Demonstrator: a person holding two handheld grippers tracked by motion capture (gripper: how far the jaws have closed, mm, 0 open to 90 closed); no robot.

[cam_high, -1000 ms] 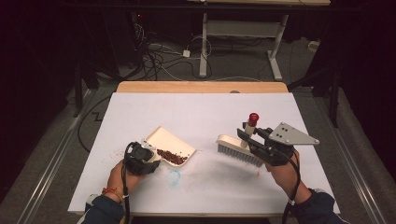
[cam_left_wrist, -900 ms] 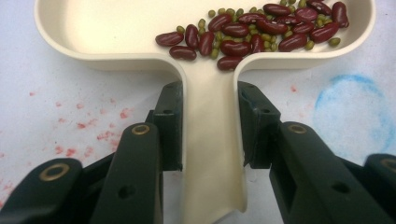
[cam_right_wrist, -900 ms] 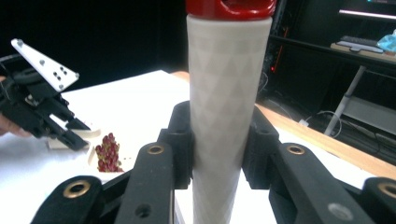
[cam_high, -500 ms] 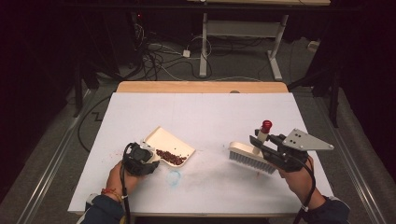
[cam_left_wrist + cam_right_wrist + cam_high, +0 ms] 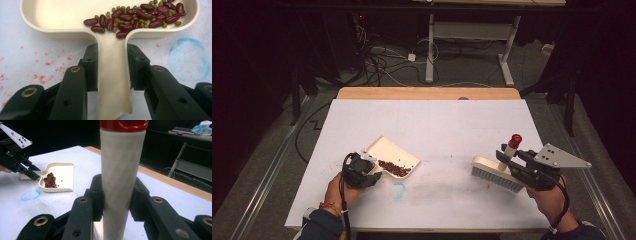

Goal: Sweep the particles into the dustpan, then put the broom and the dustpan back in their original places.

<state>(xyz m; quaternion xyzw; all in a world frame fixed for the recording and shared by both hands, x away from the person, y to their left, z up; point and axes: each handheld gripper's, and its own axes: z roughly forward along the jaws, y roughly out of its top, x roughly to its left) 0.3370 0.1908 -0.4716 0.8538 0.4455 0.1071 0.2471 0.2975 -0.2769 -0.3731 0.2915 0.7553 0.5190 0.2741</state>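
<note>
A cream dustpan (image 5: 388, 152) lies on the white table at the left, with a heap of red and green beans (image 5: 395, 169) at its near corner. My left gripper (image 5: 371, 169) is shut on the dustpan's handle (image 5: 112, 75), and the beans (image 5: 140, 15) lie just beyond the jaws. At the right, my right gripper (image 5: 504, 159) is shut on the cream handle (image 5: 122, 180) of a brush (image 5: 494, 175). The handle has a red cap (image 5: 515, 140). The brush's bristles rest on or just above the table. From the right gripper view the dustpan (image 5: 60, 176) and left gripper (image 5: 33, 173) show far off.
A blue ring mark (image 5: 397, 190) is drawn on the table (image 5: 437, 120) just in front of the dustpan, with faint red specks around it. A wooden strip (image 5: 427, 93) edges the far side. Cables and desk legs stand on the floor beyond.
My right gripper has carried the brush to the right and slightly toward the near edge, away from the dustpan. The left gripper and dustpan have stayed put.
</note>
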